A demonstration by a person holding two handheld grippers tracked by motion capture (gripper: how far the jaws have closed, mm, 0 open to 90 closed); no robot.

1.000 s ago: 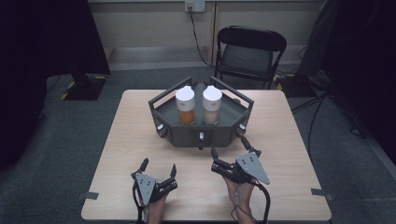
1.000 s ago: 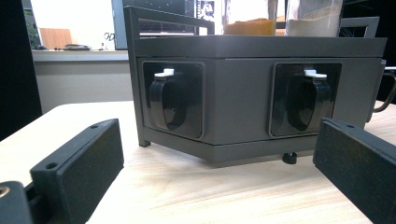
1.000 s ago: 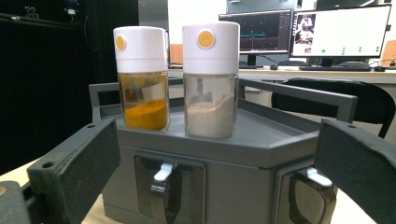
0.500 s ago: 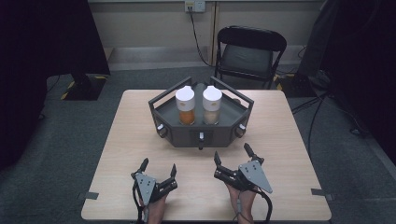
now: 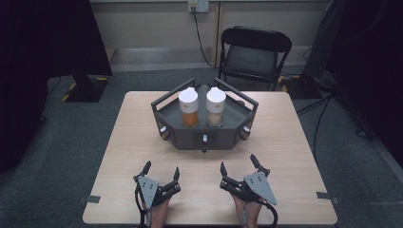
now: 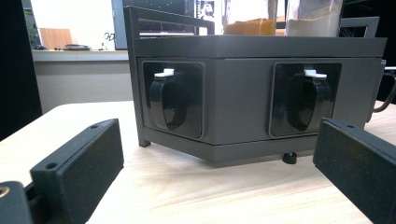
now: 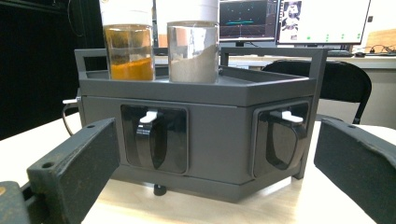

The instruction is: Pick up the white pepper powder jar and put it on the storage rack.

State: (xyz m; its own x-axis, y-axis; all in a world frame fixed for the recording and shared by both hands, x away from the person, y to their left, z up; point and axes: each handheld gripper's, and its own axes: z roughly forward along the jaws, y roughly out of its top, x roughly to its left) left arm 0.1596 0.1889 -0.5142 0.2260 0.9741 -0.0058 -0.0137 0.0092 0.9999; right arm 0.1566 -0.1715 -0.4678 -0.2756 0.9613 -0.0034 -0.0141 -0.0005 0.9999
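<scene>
High view: a light wooden table point(image 5: 285, 142) carried a dark grey six-sided rack point(image 5: 204, 135) at its far-middle. All places below are taken from that rack. A black folding chair point(image 5: 254, 54) stood behind it, off the table. On the rack's top tray stood two white-capped jars, just beside each other: the orange-filled jar point(image 5: 189, 107) left, the pale-powder jar point(image 5: 215, 106) right. The rack's near faces held recessed black latches with white tabs point(image 6: 164, 73). In front of the rack and apart from it, the left gripper point(image 5: 161, 171) lay low over the table to the near left, jaws spread wide and holding nothing. The right gripper point(image 5: 238, 166) sat to the near right, jaws likewise wide and empty. Both pointed toward the rack's front.
</scene>
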